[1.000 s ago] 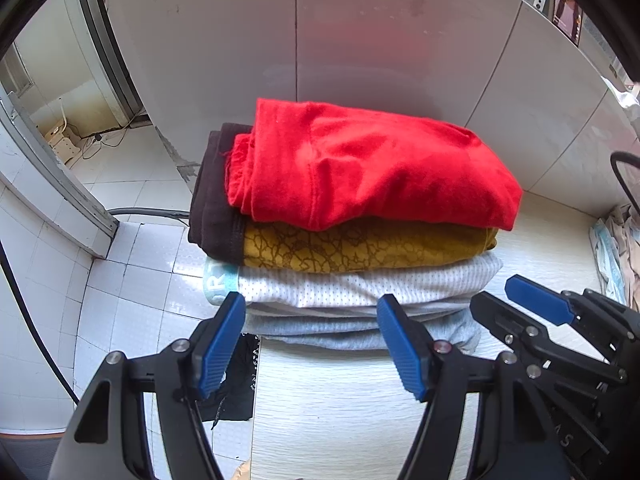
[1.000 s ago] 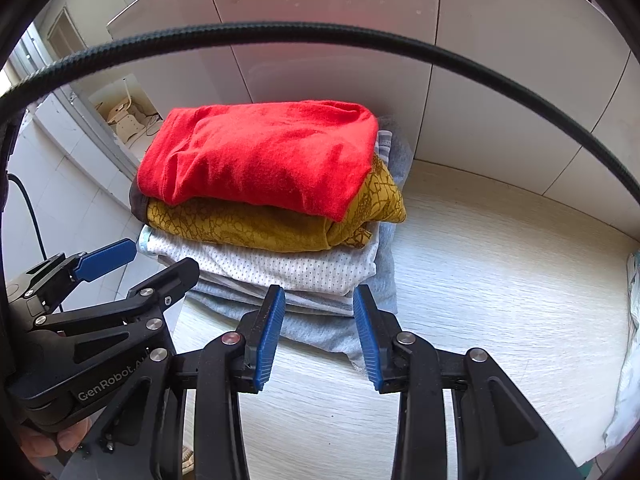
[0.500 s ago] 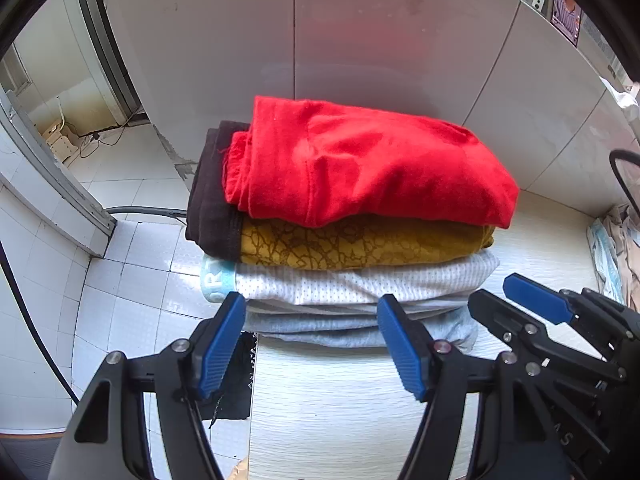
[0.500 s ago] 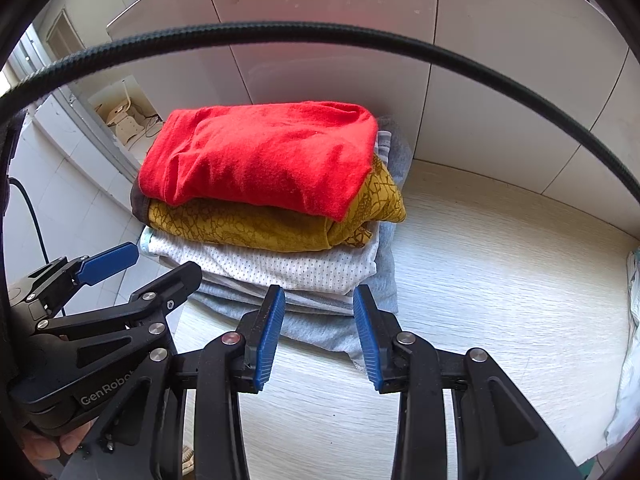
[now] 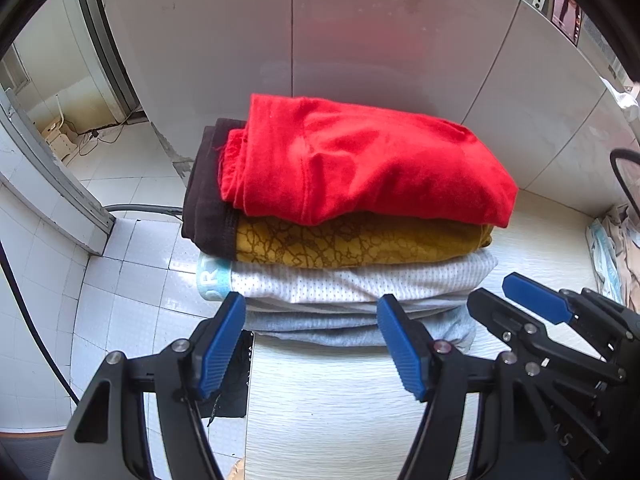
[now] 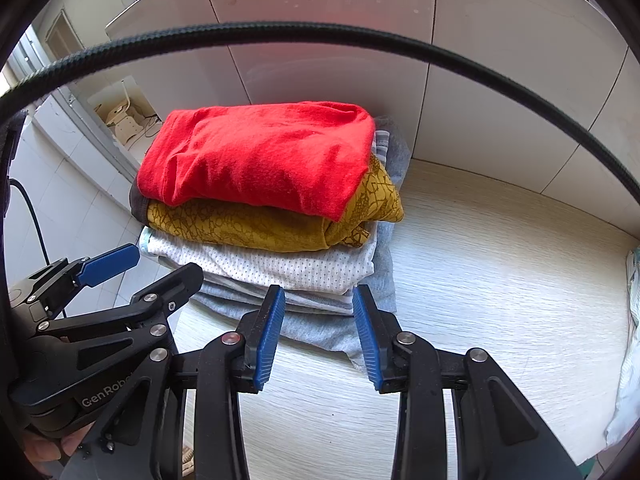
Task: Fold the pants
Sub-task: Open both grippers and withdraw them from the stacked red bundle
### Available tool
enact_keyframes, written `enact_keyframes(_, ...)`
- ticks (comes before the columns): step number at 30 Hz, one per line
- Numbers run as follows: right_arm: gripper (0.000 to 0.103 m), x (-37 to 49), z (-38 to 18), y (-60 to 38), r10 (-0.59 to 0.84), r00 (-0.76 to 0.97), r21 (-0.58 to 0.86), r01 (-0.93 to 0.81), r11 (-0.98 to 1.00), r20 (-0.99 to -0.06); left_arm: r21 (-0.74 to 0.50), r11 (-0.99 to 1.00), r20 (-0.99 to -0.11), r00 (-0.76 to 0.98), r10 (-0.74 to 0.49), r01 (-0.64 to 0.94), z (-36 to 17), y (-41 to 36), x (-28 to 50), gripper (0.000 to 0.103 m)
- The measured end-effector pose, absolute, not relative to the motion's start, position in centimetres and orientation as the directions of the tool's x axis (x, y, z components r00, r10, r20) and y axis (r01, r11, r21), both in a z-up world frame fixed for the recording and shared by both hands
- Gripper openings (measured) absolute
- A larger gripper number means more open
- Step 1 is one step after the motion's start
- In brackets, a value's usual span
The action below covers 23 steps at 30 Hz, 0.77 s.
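Observation:
A stack of folded pants sits on the pale wooden tabletop against the wall. Red pants lie on top, then a mustard patterned pair, a white dotted pair and a grey pair at the bottom. My left gripper hovers open, wide, just in front of the stack's near edge, with nothing between its blue pads. My right gripper stands open with a narrower gap over the grey pair's near corner, pressing on nothing. Each gripper shows in the other's view, the right gripper and the left gripper.
White wall panels close off the back. The table's left edge drops to a tiled floor, where a dark cloth hangs. A black cable arcs across the right wrist view. Pale clothes lie at the right.

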State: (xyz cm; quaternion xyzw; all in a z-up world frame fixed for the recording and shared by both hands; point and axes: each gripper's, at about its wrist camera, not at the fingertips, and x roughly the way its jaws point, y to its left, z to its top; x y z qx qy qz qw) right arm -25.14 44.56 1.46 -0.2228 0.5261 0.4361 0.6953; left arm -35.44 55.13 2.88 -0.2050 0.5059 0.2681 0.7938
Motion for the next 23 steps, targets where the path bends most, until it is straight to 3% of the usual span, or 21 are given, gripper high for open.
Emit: enact_keyframes(23,0.037,-24.98,1.41,44.59,0.371,0.070,0.151,-0.832,0.533,-0.926,-0.051,0.769,-0.915,0.339,0.220,-0.637,2.90,55.12,-35.59,0.071)
